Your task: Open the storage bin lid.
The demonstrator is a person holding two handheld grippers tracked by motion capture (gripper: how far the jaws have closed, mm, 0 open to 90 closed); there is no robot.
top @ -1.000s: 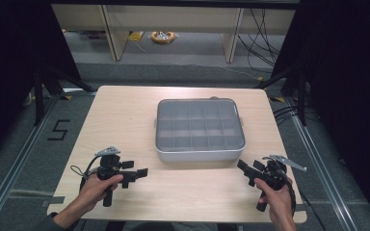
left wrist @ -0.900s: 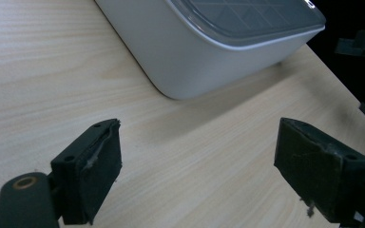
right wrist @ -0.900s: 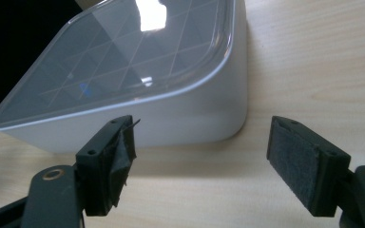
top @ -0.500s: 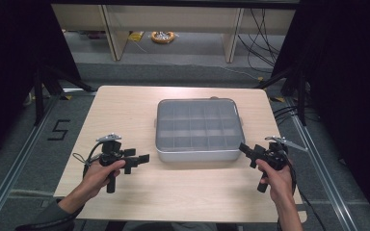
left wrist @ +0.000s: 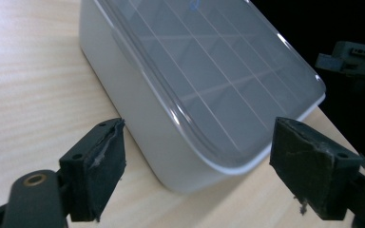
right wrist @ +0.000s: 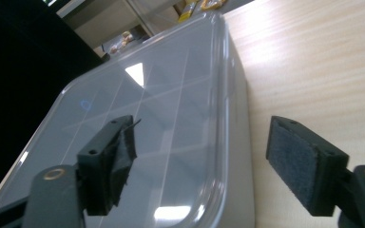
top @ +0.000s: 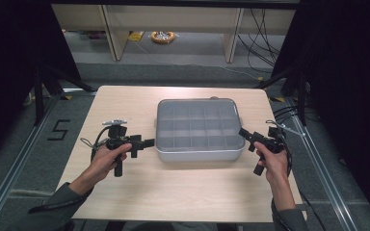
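Between our left gripper [left wrist: 197,173]'s two black padded jaws we see the near corner of a pale grey plastic compartment box [left wrist: 138,114] with a clear, grid-lined lid [left wrist: 209,71]. The jaws stand wide apart, having just been closing a little, and neither pad touches the box. It rests on the light wooden table [left wrist: 24,90], which spreads beyond the left-hand pad. Past the right-hand pad, farther off, the right gripper [left wrist: 349,59] stands dark beyond the box's far corner.
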